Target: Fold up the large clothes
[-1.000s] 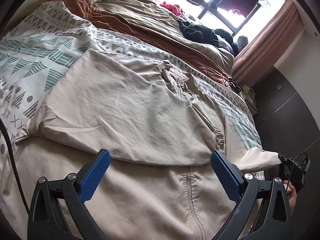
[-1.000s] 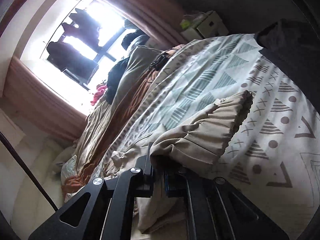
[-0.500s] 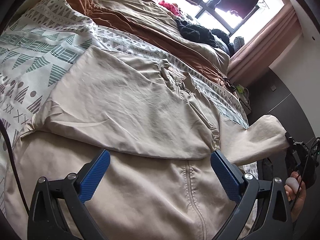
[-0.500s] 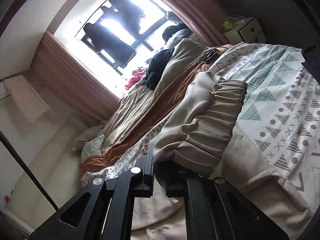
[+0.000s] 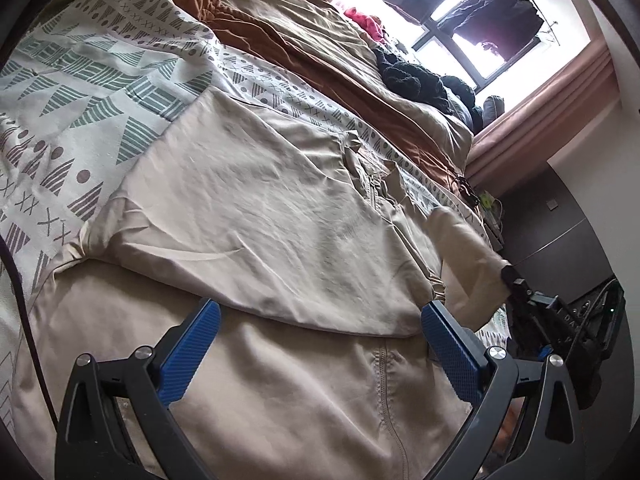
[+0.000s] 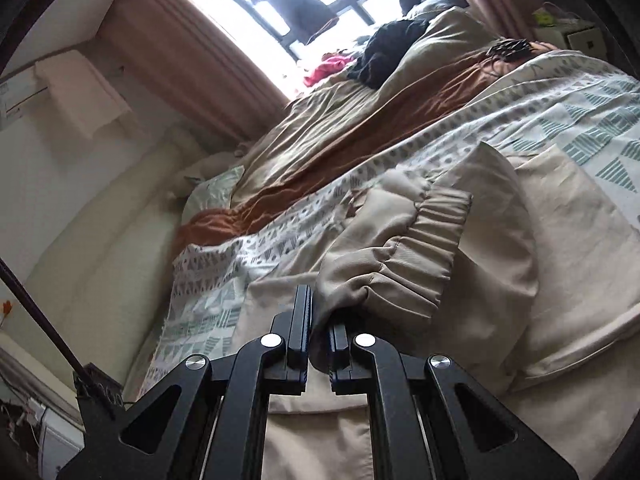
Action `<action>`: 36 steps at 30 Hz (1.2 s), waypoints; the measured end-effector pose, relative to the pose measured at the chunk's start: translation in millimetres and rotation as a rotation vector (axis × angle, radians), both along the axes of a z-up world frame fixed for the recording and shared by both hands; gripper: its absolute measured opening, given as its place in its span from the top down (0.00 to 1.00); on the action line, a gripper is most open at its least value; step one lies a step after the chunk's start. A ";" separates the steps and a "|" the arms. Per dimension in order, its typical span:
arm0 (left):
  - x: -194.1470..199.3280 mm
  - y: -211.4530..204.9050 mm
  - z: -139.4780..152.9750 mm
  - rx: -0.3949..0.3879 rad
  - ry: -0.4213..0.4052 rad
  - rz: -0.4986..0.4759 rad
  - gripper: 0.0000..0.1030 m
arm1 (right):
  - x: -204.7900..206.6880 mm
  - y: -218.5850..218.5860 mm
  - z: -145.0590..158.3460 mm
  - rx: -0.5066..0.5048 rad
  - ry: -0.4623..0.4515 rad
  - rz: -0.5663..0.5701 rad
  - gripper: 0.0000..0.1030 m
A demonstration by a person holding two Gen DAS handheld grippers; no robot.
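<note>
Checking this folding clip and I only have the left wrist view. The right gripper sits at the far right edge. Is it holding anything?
Observer: Yes. In the right wrist view the right gripper is shut on the elastic cuff of the beige jacket's sleeve.
Reviewer: Is that cuff lying on the jacket?
Observer: No, it is lifted, with the sleeve bulging behind it above the jacket lying on the bed.
Reviewer: What lies beyond the bed's far side? My view cuts off there.
Observer: A cream padded headboard runs along it, with a pale pillow against it.
</note>
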State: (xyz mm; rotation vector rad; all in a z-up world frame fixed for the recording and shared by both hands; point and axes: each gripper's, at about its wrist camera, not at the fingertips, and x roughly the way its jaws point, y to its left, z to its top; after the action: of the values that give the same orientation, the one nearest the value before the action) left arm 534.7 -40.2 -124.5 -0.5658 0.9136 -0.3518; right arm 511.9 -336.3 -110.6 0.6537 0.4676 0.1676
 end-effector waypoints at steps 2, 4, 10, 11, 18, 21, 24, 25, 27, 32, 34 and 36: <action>1.0 5.3 -0.3 0.001 0.004 0.021 0.00 | 21.7 13.8 -10.4 0.030 0.066 0.100 0.94; 2.1 10.8 0.1 0.002 0.005 0.046 0.00 | 52.1 15.8 -26.2 0.133 0.168 0.240 0.75; 1.6 18.1 1.5 0.024 0.004 0.093 0.00 | 54.3 7.0 -39.7 0.199 0.239 0.302 0.23; 1.4 16.8 1.5 0.027 0.004 0.092 0.00 | 50.2 -1.7 -35.8 0.198 0.235 0.294 0.23; 3.7 -12.8 3.6 0.071 -0.033 0.028 0.00 | -26.7 -31.4 -22.4 0.072 0.236 0.097 0.23; 9.0 -29.2 2.5 0.097 -0.046 -0.001 0.00 | -43.8 -47.7 -30.3 0.074 0.291 0.018 0.23; 19.4 -45.5 -3.8 0.139 -0.042 -0.032 0.00 | -62.1 -71.4 -35.7 0.108 0.332 -0.054 0.23; 23.6 -50.4 -7.5 0.150 -0.036 -0.039 0.00 | -68.1 -77.1 -35.1 0.112 0.337 -0.075 0.23; 31.2 -59.4 -16.6 0.162 -0.018 -0.053 0.02 | -80.9 -87.2 -31.9 0.113 0.346 -0.118 0.23; 48.1 -82.5 -38.3 0.218 0.016 -0.092 0.21 | -106.1 -114.5 -42.6 0.245 0.375 -0.168 0.35; 53.8 -91.4 -51.1 0.242 0.040 -0.110 0.28 | -112.1 -123.9 -45.2 0.233 0.395 -0.216 0.38; 56.6 -97.3 -60.8 0.270 0.059 -0.125 0.47 | -118.6 -132.6 -48.6 0.238 0.410 -0.253 0.40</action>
State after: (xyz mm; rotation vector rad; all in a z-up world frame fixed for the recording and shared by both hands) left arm 591.3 -137.5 -185.3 -0.2729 1.0366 -0.3189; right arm 393.3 -468.9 -159.2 0.9807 0.7593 -0.1572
